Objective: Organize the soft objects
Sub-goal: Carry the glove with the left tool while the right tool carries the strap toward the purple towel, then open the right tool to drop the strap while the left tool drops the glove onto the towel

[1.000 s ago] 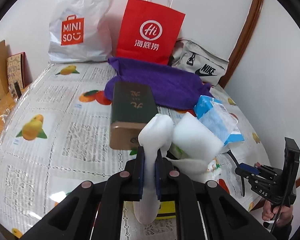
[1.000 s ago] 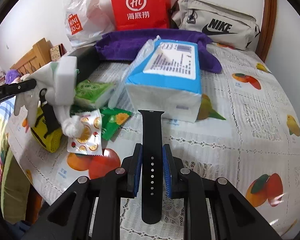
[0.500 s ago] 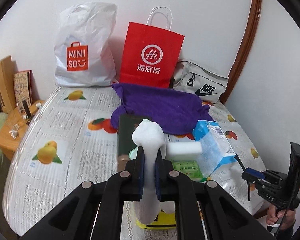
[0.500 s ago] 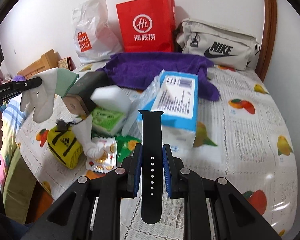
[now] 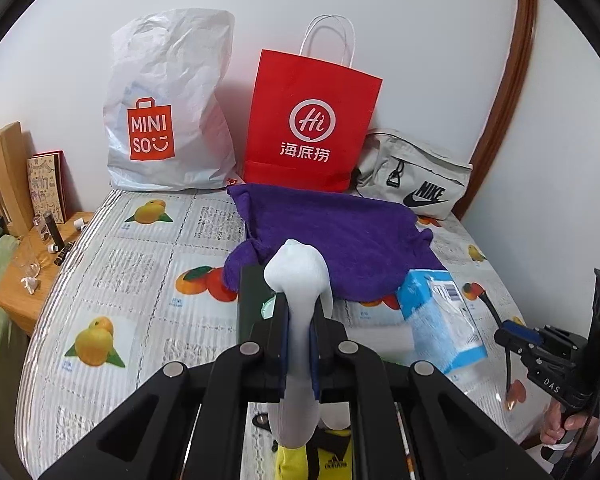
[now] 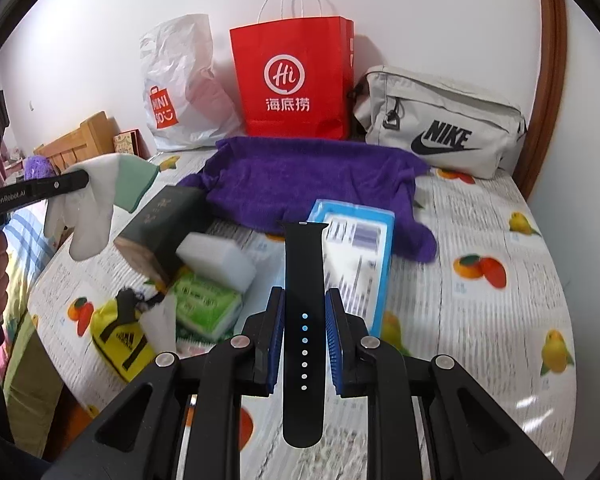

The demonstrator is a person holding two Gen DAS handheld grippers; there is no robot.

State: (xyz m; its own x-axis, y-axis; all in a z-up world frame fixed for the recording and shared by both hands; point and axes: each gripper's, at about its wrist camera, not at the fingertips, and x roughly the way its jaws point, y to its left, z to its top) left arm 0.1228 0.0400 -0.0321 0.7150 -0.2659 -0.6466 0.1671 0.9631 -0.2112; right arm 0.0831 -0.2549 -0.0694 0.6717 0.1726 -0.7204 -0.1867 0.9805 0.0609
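Observation:
My left gripper [image 5: 299,322] is shut on a white sock [image 5: 300,276] and holds it above the table; in the right wrist view the sock [image 6: 96,208] hangs from the gripper at the left. My right gripper [image 6: 305,308] is shut on a black watch strap [image 6: 304,320], held above the table's front. A purple towel [image 6: 316,176] lies spread at the back. A white sponge [image 6: 216,258], a green tissue pack [image 6: 206,304] and a yellow pouch [image 6: 118,340] lie at the left.
A dark green box [image 6: 160,220] and a blue tissue pack [image 6: 356,260] lie mid-table. A red paper bag [image 5: 312,120], a white Miniso bag [image 5: 168,112] and a grey Nike bag [image 5: 416,184] stand against the wall. A wooden nightstand [image 5: 28,272] is at the left.
Both grippers have risen and drawn back from the table, so objects look smaller. The left gripper lifted the sock clear of the sponge. The strap stays held.

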